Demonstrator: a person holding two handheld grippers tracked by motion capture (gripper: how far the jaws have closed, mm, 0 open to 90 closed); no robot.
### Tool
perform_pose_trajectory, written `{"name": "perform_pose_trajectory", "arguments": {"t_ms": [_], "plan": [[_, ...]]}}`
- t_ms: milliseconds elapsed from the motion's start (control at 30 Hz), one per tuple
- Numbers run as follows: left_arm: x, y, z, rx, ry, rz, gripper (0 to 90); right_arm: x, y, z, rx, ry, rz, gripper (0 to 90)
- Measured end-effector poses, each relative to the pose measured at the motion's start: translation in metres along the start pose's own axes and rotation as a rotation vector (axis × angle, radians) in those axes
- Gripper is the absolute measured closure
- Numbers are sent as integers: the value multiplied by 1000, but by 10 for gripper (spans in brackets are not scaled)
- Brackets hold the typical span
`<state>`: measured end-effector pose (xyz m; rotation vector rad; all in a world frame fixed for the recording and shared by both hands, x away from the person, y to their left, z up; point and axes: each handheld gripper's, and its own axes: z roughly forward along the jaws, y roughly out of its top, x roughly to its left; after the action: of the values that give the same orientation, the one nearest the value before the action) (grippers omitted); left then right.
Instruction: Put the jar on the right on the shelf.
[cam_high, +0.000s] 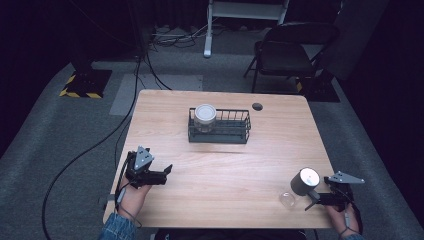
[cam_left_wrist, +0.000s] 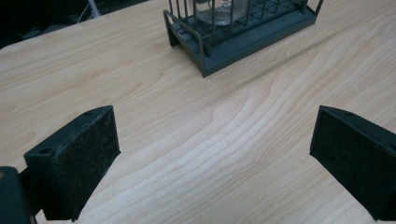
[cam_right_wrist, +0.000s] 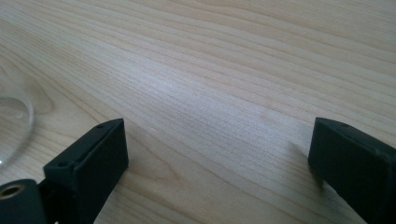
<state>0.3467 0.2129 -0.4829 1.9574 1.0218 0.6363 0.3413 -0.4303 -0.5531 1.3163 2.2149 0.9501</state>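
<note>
A dark wire basket (cam_high: 220, 134) stands at the table's middle back, with a glass jar (cam_high: 205, 116) under a white lid in its left end. In the left gripper view the basket (cam_left_wrist: 243, 42) and the jar (cam_left_wrist: 219, 11) lie ahead at the top. My left gripper (cam_high: 167, 174) is open near the front left corner, and its jaws (cam_left_wrist: 210, 154) hold nothing. At the front right, my right gripper (cam_high: 311, 199) is open over bare wood (cam_right_wrist: 215, 158). Just beside it are a grey cylinder with a pale top (cam_high: 304, 181) and a clear glass piece (cam_high: 287, 200), whose rim (cam_right_wrist: 11, 126) is left of the jaws.
The wooden table (cam_high: 225, 170) has a round cable hole (cam_high: 257, 106) at the back. Behind it stand a black folding chair (cam_high: 287, 50) and a white stand (cam_high: 210, 30). Cables run over the grey floor on the left (cam_high: 135, 80).
</note>
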Motion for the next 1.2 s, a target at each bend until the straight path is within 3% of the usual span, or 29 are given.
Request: {"name": "perform_pose_trajectory", "arguments": {"t_ms": [800, 1200], "plan": [[4, -40, 7, 117, 16, -64, 14, 0, 0, 0, 0, 0, 0, 48], [3, -56, 15, 224, 16, -94, 14, 0, 0, 0, 0, 0, 0, 48]]}}
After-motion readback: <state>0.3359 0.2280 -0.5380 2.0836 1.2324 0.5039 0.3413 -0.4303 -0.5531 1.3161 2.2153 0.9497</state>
